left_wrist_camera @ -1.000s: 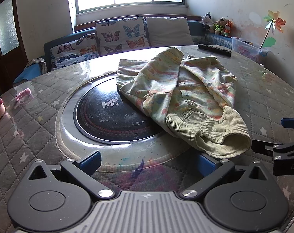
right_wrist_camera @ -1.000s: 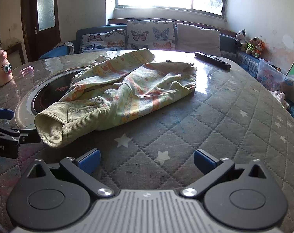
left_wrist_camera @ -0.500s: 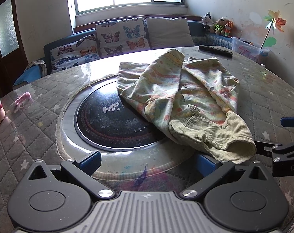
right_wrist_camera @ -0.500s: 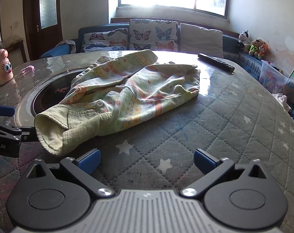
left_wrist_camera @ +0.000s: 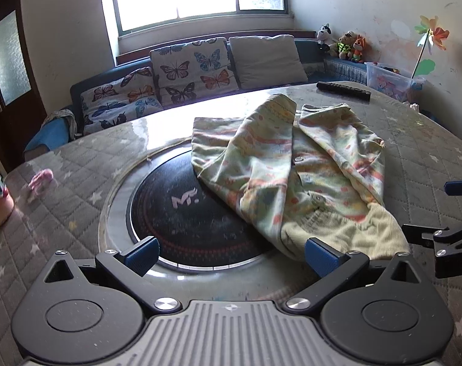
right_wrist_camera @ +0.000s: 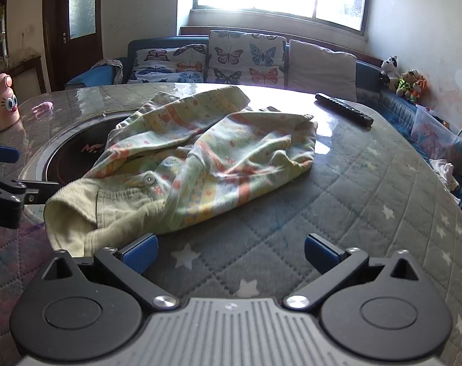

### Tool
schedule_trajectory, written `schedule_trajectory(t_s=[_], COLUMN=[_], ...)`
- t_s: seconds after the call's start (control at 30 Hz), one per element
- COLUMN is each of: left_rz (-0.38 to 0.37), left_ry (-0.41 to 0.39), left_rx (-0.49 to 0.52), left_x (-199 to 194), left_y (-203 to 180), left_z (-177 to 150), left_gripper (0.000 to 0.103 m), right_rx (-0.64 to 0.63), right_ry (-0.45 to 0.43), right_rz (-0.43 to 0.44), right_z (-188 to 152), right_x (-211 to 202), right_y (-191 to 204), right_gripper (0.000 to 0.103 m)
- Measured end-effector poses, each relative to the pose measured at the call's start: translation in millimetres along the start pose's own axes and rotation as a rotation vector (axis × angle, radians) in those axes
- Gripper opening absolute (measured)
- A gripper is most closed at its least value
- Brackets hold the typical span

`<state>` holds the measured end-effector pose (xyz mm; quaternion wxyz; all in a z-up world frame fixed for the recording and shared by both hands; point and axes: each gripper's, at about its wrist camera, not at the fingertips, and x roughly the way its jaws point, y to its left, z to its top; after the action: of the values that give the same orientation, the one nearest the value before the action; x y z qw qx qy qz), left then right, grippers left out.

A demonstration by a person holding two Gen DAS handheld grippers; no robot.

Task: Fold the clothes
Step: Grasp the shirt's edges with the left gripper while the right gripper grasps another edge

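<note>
Your left gripper (left_wrist_camera: 231, 257) and right gripper (right_wrist_camera: 229, 251) both stand wide open, holding nothing, flanking the ribbed cuff of the crumpled pale-green patterned garment (right_wrist_camera: 200, 158), which lies across the dark round hotplate (left_wrist_camera: 182, 213) of the grey quilted star-print table (right_wrist_camera: 368, 189); butterfly-cushioned sofa (right_wrist_camera: 231, 58) beyond

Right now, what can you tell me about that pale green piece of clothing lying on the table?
The garment looks like a small child's top in soft, pale green fabric printed with orange, yellow and blue patterns. It has a ribbed, plain green cuff or hem at the near end and small snap buttons along an opening. It lies crumpled and loosely bunched, not yet folded, on the quilted table cover, partly overlapping the dark round inset. Both grippers are open beside it; neither grips it.
</note>
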<state>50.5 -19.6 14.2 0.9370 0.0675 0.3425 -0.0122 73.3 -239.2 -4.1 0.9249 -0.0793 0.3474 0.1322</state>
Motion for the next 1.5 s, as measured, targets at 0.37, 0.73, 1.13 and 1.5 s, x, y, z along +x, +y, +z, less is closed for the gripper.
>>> schedule_trajectory(t_s=[0.37,0.73,1.13,1.5], left_rz=[-0.006,-0.056,-0.094,-0.116], left_ry=[-0.011,0.022,0.043,0.051], left_rx=[0.11,0.187,0.186,0.187], left_x=[33.0,82.6,117.0,128.9], left_y=[-18.6,-32.6,-26.4,-24.4], left_z=[34.2,54.2,70.4,74.0], left_gripper=[0.095,0.078,0.066,0.065], right_rx=[0.004,-0.001,0.061,-0.012], right_ry=[-0.016,0.018,0.061,0.125], right_rz=[0.013,0.029,0.062,0.061], right_z=[44.8,88.1,139.2,146.3], right_x=[25.5,81.0,149.8,190.6], right_y=[-14.7,-28.1,-46.7,-24.1], right_gripper=[0.103,0.092,0.074,0.036])
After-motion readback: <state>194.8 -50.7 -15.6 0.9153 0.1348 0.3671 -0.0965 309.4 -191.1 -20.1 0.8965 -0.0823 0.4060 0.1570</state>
